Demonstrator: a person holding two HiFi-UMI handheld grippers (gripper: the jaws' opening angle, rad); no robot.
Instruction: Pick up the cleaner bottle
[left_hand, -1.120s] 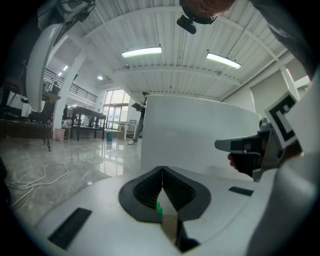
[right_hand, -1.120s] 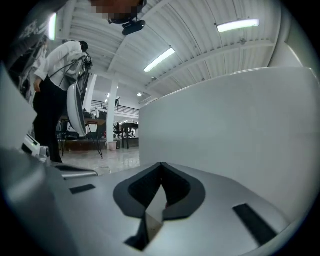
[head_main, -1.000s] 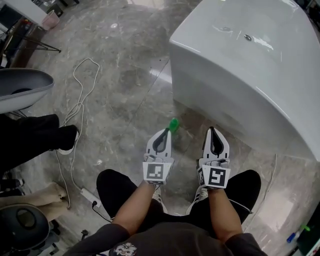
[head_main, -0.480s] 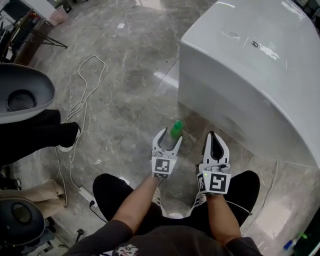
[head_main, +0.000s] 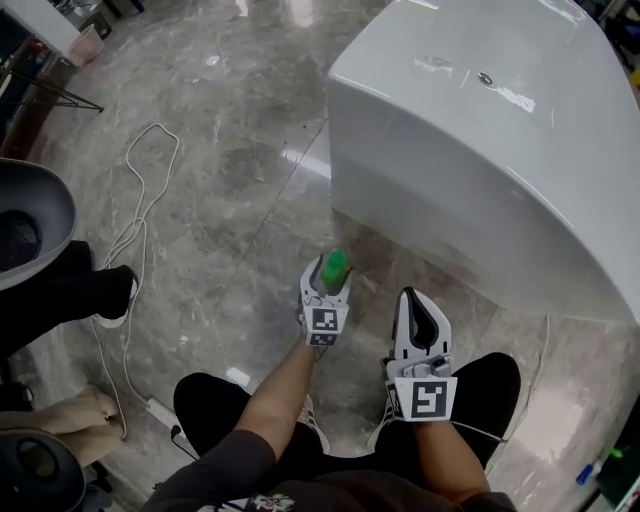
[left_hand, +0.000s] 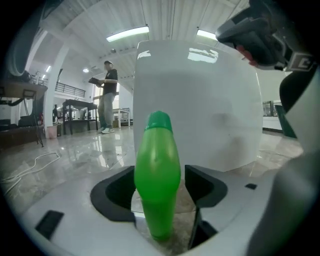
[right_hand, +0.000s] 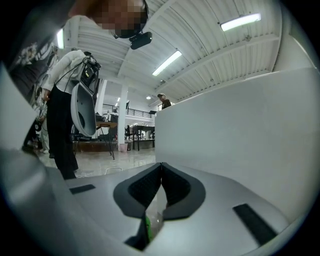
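Observation:
The green cleaner bottle (head_main: 334, 265) stands upright on the marble floor just in front of the white tub. In the head view my left gripper (head_main: 327, 275) is low at the floor, one jaw on each side of the bottle. In the left gripper view the bottle (left_hand: 157, 175) fills the gap of the left gripper (left_hand: 159, 192); the jaws are opening and the pads (left_hand: 202, 185) stand off it. My right gripper (head_main: 416, 298) hangs to the right of the bottle, nearer my knees. Its pads meet, shut and empty, in the right gripper view (right_hand: 161, 172).
A large white tub (head_main: 480, 140) rises right behind the bottle. A white cable (head_main: 140, 220) snakes over the floor at left to a power strip (head_main: 160, 412). A grey basin-shaped seat (head_main: 30, 220) and a person's dark shoe (head_main: 110, 290) are at the far left.
My left gripper has dropped toward the floor and spread its jaws, which now stand on either side of the green bottle. The right gripper has barely shifted.

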